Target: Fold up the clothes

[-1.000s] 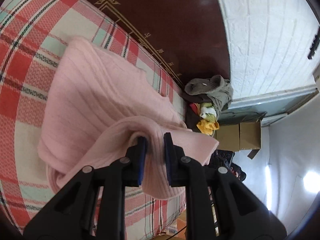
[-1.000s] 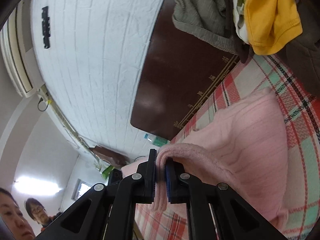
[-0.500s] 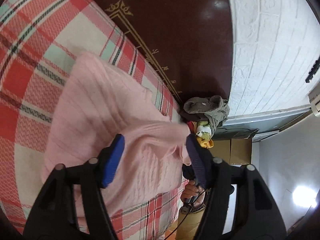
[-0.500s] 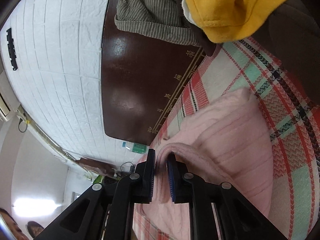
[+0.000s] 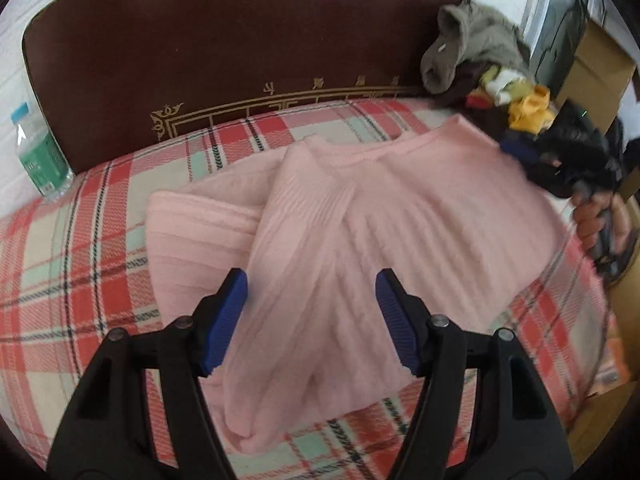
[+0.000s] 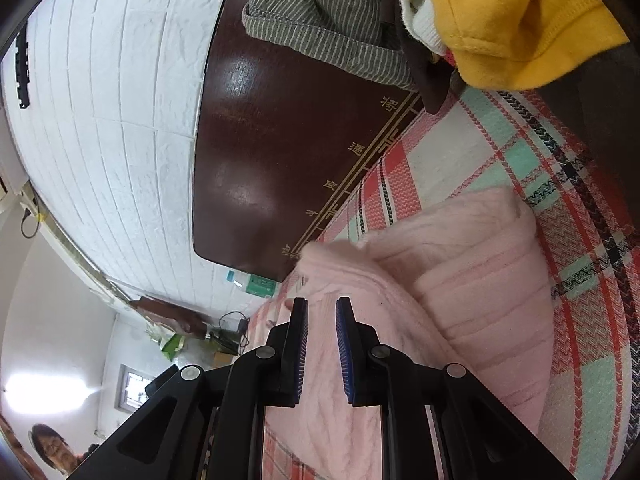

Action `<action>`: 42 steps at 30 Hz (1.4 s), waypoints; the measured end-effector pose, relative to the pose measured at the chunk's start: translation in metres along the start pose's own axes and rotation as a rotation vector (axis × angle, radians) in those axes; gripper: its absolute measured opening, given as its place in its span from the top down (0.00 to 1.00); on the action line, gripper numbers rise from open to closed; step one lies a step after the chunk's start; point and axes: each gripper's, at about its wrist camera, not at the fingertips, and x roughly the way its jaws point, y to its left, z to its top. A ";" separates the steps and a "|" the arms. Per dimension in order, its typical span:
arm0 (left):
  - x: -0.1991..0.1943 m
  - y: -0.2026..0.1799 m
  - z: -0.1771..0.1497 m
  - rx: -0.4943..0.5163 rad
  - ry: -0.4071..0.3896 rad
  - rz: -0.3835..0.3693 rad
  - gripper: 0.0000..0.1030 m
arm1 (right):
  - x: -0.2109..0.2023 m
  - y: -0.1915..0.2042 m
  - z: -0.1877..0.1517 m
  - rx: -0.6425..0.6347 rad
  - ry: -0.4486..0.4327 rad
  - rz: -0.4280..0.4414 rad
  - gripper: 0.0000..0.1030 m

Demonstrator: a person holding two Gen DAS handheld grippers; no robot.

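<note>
We see the pink sweater (image 5: pixel 360 216) lying folded on the plaid bedspread (image 5: pixel 80 264), filling the middle of the left wrist view. Its left edge leaves a broad strip of bare plaid toward 9 o'clock, and a narrower strip shows along its bottom edge at 6 o'clock. At 12 o'clock the dark wooden headboard (image 5: pixel 224 48) closes off the bed. A heap of clothes (image 5: pixel 480 64) sits at 1 o'clock, just beside the sweater's far right corner. A water bottle (image 5: pixel 38 152) stands at 9 o'clock against the headboard. Behind it all rises a white brick wall (image 6: pixel 112 92).

Our left gripper (image 5: pixel 312 316) hovers over the sweater's near half with jaws spread wide, gripping nothing. Our right gripper (image 6: pixel 322 348) shows its jaws parted by a narrow gap, with sweater fabric behind them and nothing pinched between the pads. In the left wrist view it sits, blurred, at the sweater's right edge, at 3 o'clock.
</note>
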 end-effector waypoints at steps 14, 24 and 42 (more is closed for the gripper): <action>0.022 0.112 -0.011 -0.472 0.000 -0.225 0.73 | -0.022 0.047 -0.046 -0.341 0.062 -0.193 0.58; 0.016 0.105 -0.025 -0.458 0.039 -0.235 0.46 | -0.015 0.051 -0.036 -0.465 0.008 -0.396 0.43; -0.025 0.067 -0.092 -0.305 -0.026 -0.086 0.31 | -0.063 0.022 -0.070 -0.423 -0.012 -0.426 0.28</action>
